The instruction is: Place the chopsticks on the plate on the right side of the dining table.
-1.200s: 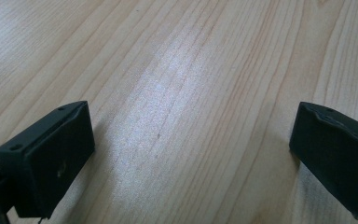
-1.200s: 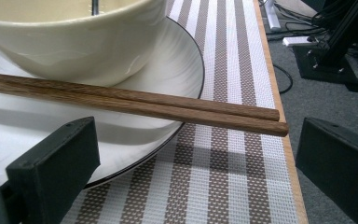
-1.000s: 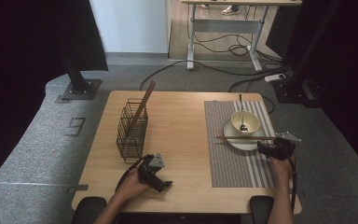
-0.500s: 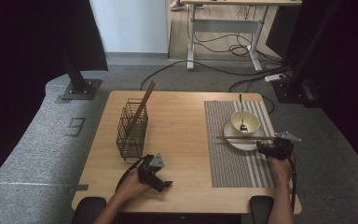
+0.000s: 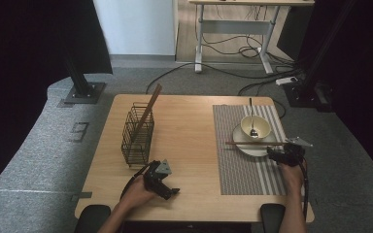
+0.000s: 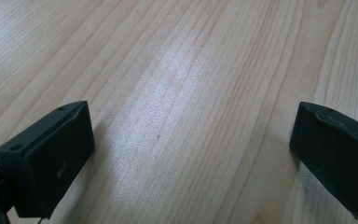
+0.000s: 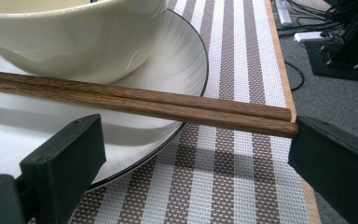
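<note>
The hand-held gripper (image 6: 186, 154), jaws spread wide, over bare wooden table (image 6: 191, 70).

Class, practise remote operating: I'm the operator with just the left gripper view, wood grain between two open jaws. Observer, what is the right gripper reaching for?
Observer: The right gripper is open, one jaw on each side of the end of a pair of brown chopsticks.
Operator: Where do they lie?
Observer: Across the rim of a white plate, in front of the cream bowl that stands on it.
Operator: Anything near my gripper?
Observer: In the high view the left gripper is low over the table, on the person's side of a black wire basket, which holds one leaning brown stick.
</note>
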The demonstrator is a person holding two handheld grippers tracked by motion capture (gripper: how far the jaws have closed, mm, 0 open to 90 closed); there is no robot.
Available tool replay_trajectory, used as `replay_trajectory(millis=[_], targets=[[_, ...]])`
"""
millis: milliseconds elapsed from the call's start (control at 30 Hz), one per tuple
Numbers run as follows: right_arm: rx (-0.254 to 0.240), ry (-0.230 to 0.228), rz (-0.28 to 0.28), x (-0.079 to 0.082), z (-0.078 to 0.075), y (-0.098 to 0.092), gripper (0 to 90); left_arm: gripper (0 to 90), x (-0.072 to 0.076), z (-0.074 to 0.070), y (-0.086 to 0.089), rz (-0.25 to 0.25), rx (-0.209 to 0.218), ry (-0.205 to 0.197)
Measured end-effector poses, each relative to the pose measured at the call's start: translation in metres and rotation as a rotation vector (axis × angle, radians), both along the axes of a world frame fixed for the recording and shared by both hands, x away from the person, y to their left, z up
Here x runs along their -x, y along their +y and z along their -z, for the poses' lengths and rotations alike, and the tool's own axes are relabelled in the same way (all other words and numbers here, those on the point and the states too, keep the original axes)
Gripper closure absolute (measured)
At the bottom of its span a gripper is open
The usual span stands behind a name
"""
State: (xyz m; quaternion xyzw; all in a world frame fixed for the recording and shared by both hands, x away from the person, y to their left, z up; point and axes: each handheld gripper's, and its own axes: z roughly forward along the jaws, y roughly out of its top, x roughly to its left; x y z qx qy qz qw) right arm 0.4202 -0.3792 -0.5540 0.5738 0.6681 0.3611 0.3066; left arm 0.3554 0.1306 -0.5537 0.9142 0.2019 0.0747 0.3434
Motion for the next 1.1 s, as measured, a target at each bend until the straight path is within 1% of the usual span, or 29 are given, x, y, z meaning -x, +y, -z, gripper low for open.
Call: replay_trajectory(millis=[500, 600, 733, 767, 833, 967, 1000, 1100], targets=[[0.003, 0.001, 0.006, 0.000, 0.000, 0.001, 3.1, 0.0, 0.000, 0.000, 0.000, -0.001, 0.002, 0.000], [0.006, 0.005, 0.007, 0.002, -0.003, 0.001, 2.3, 0.0, 0.000, 0.000, 0.000, -0.001, 0.002, 0.000], [0.014, 0.005, -0.002, 0.012, -0.013, 0.004, 1.9, 0.0, 0.000, 0.000, 0.000, -0.001, 0.002, 0.000], [0.014, 0.005, -0.002, 0.012, -0.013, 0.004, 1.9, 0.0, 0.000, 0.000, 0.000, -0.001, 0.002, 0.000], [0.039, 0.007, -0.016, 0.021, -0.021, 0.009, 1.9, 0.0, 0.000, 0.000, 0.000, -0.001, 0.002, 0.000], [0.096, 0.019, -0.052, 0.032, -0.028, 0.022, 2.0, 0.0, 0.000, 0.000, 0.000, -0.001, 0.002, 0.000], [0.102, 0.021, -0.065, 0.034, -0.029, 0.025, 2.0, 0.0, 0.000, 0.000, 0.000, -0.001, 0.002, 0.000], [0.097, 0.021, -0.098, 0.042, -0.033, 0.034, 2.0, 0.0, 0.000, 0.000, 0.000, 0.000, 0.000, 0.000]])
